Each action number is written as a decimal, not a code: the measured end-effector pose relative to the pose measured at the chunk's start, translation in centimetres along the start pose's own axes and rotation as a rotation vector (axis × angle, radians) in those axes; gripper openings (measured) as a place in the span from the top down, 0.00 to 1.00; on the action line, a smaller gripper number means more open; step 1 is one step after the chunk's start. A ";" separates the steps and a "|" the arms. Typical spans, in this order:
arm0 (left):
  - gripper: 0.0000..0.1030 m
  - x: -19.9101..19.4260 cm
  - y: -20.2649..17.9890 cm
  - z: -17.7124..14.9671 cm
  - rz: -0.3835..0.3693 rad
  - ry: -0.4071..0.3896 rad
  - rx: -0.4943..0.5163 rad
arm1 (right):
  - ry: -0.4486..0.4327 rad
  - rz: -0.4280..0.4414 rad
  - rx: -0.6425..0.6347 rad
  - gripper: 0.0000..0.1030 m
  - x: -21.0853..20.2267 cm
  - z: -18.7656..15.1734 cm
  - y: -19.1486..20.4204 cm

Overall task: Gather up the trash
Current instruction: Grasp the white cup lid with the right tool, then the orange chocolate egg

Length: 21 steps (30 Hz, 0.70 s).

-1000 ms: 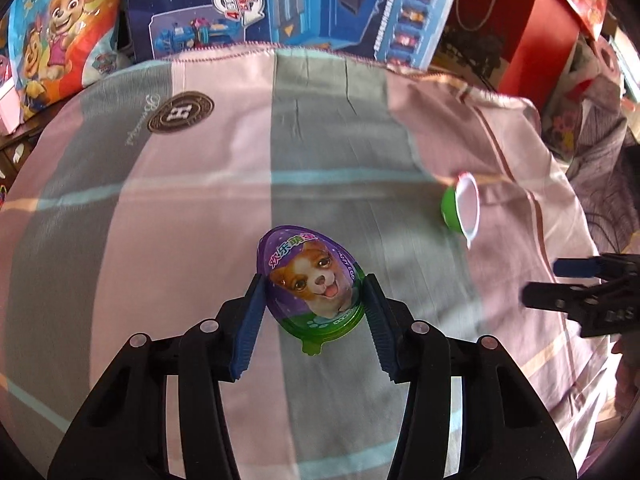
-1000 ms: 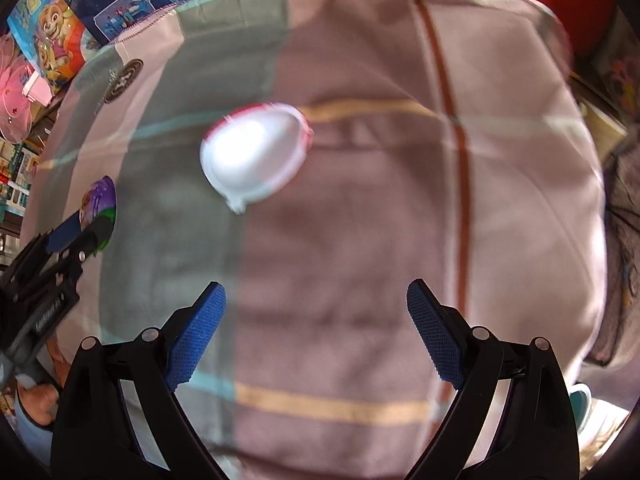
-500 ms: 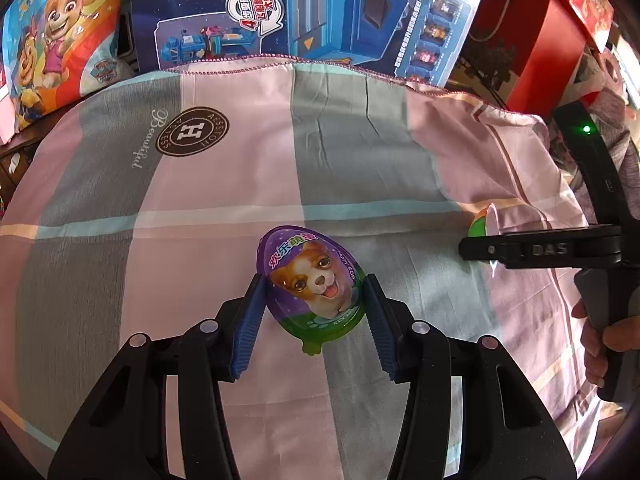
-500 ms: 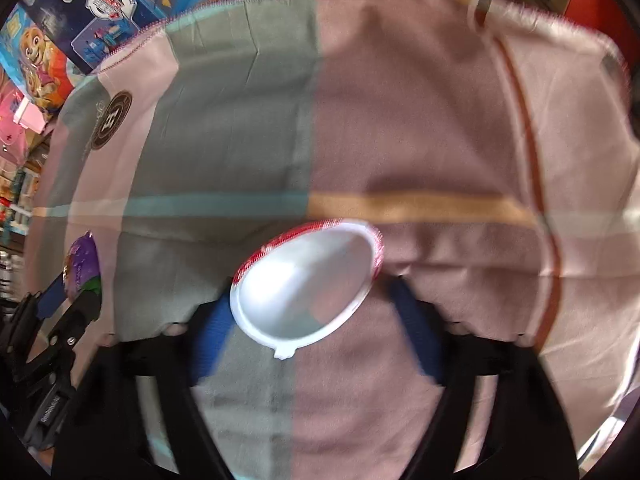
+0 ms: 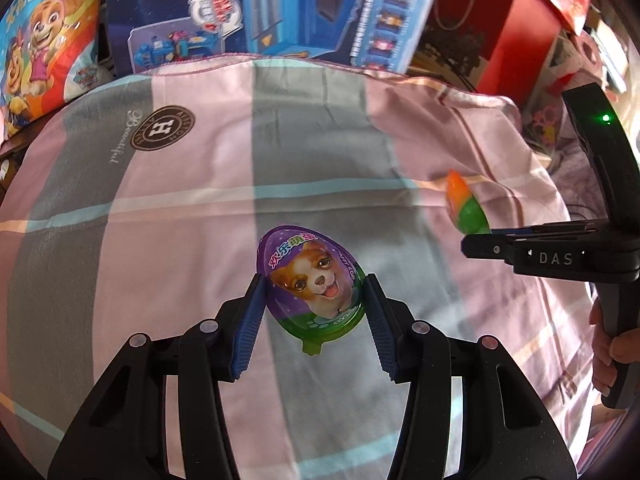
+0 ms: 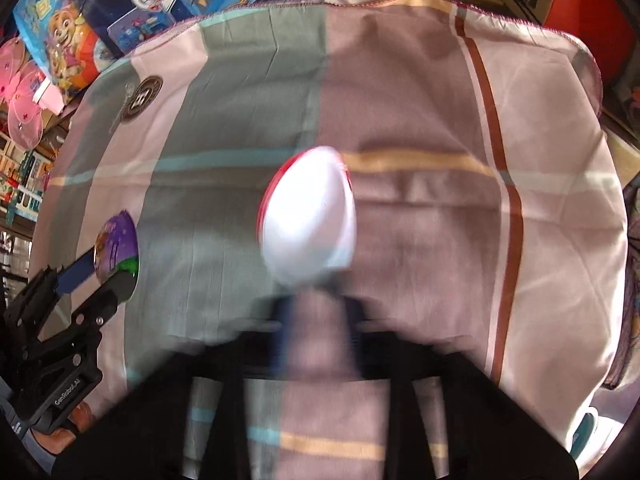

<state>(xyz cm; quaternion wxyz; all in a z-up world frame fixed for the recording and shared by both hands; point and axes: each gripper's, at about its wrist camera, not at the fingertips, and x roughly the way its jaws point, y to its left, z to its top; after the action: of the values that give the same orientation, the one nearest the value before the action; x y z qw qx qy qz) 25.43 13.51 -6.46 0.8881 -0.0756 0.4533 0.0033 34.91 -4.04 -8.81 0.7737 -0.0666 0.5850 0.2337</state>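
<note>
A purple egg-shaped plastic shell half (image 5: pixel 304 256) with a puppy picture and a green rim is held just above the cloth, and my left gripper (image 5: pixel 314 284) is shut on its sides. The same egg half (image 6: pixel 116 240) shows at the left of the right wrist view. The second egg half (image 6: pixel 308 216) has a white inside and a red rim. From the left wrist view this shell (image 5: pixel 466 204) looks orange and green outside. My right gripper (image 6: pixel 316 304), blurred, has its jaws closing tight on the shell's lower edge, tipping it up on edge.
A pink, grey and teal striped cloth (image 5: pixel 180 220) covers the surface. Blue toy boxes (image 5: pixel 320 8) and a red box (image 5: pixel 516 32) stand along its far edge. A person's hand (image 5: pixel 608 352) holds the right gripper's handle at the right.
My right gripper came down over the white-lined shell and closed on its edge, tipping it up off the cloth. The left gripper kept its hold on the purple egg half.
</note>
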 end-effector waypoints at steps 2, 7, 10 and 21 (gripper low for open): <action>0.51 -0.6 -0.7 -0.4 -0.007 -0.002 0.005 | 0.025 0.003 0.003 0.96 0.0 -1.0 -0.3; 0.51 -1.3 -1.5 -1.1 -0.014 -0.001 0.008 | 0.050 0.025 0.026 0.43 -0.2 -2.5 -1.0; 0.51 -1.4 -1.3 -1.1 -0.011 -0.003 -0.008 | 0.027 0.013 0.044 0.42 -1.0 -1.9 -1.0; 0.51 -0.3 -1.0 -0.2 -0.016 0.012 -0.007 | 0.036 -0.095 -0.002 0.55 2.2 0.3 -1.5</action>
<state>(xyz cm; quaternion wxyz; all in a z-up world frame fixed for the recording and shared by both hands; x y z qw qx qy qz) 25.14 12.55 -6.21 0.8851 -0.0826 0.4579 -0.0026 36.26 -4.62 -10.99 0.7732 -0.0993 0.5948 0.1963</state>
